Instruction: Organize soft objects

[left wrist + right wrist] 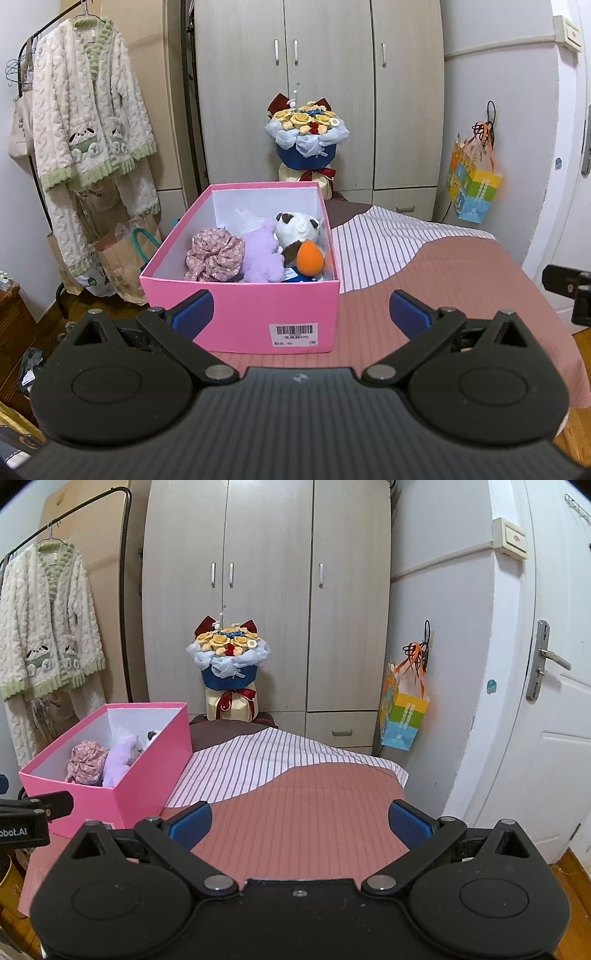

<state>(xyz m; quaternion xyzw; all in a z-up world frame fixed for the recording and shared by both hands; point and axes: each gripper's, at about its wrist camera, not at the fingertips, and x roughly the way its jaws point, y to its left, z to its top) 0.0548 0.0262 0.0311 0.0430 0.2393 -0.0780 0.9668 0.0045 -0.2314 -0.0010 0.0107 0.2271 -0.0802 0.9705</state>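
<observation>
Bedroom scene, pink striped cover point(424, 314) spread over the work surface with a white striped cloth point(266, 764) lying on its far part; left gripper point(301, 314) nearest the lens, blue pads spread wide, nothing between them, hovering just in front of the pink box point(240, 310); right gripper point(299, 825) likewise spread wide and empty, over bare pink cover, box off to its left; a black piece of the other gripper shows at the edge of each view.

Pink box sits on the cover, lid off, white inside, barcode label point(294, 334) on the near wall; inside, left to right: floral scrunchie point(214, 254), purple plush point(262, 254), orange egg-shaped sponge point(310, 258) against the right wall; white panda plush point(297, 227) behind the sponge; something dark blue under the sponge, cannot tell what; soft things all touching one another.

Farther back: flower bouquet point(306, 136) in blue wrap, upright in front of the grey wardrobe point(266, 590); fluffy cream pyjamas point(85, 122) hanging on a rack at left, paper bags point(122, 266) on the floor below; colourful gift bag point(404, 716) hanging on the wall at right; white door point(554, 738) with metal handle at far right.
</observation>
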